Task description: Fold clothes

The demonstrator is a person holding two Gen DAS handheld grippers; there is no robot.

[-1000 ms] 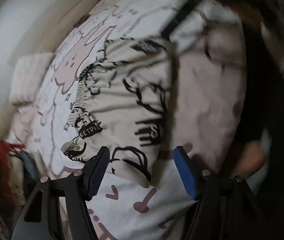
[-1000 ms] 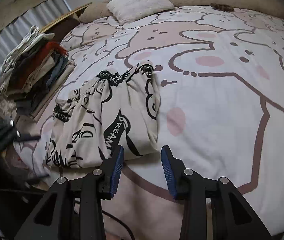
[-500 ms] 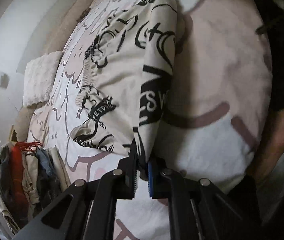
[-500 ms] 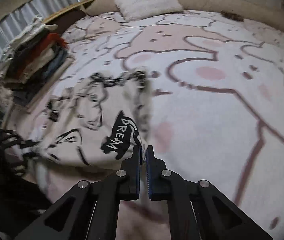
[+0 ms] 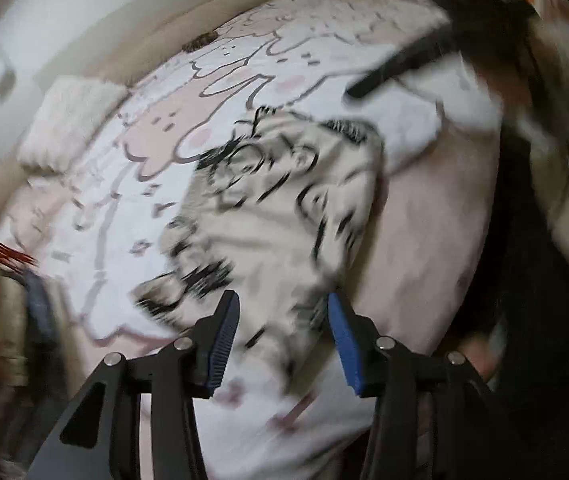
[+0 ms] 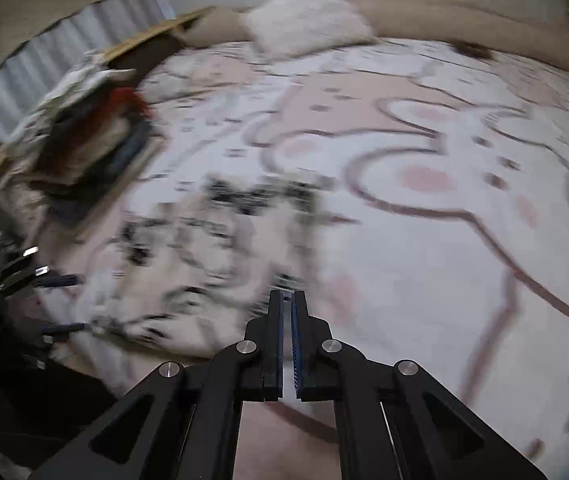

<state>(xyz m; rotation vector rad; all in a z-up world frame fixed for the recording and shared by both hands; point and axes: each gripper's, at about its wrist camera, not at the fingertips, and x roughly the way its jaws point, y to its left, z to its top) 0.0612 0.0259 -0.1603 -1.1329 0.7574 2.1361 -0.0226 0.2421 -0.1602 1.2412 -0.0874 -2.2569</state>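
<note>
A cream garment (image 5: 284, 220) with black printed drawings lies crumpled on the pink and white cartoon bedspread (image 5: 424, 240). My left gripper (image 5: 281, 298) hovers over its near edge, jaws opening, with cloth below the gap and neither pad touching it. In the right wrist view the garment (image 6: 204, 248) is blurred, and its near right corner runs up into my right gripper (image 6: 287, 294), which is shut on it. The right gripper (image 5: 400, 62) also shows as a dark bar beyond the garment in the left wrist view.
A fluffy white pillow (image 6: 308, 16) lies at the head of the bed. A pile of clothes (image 6: 92, 132), with red and blue pieces, sits at the bed's left edge. The person's dark clothing (image 5: 524, 240) fills the right of the left wrist view.
Both grippers shut on the garment's near edge half a second ago. Since then the left has let go and opened; the right stays shut. Both have risen, and the garment has shifted.
</note>
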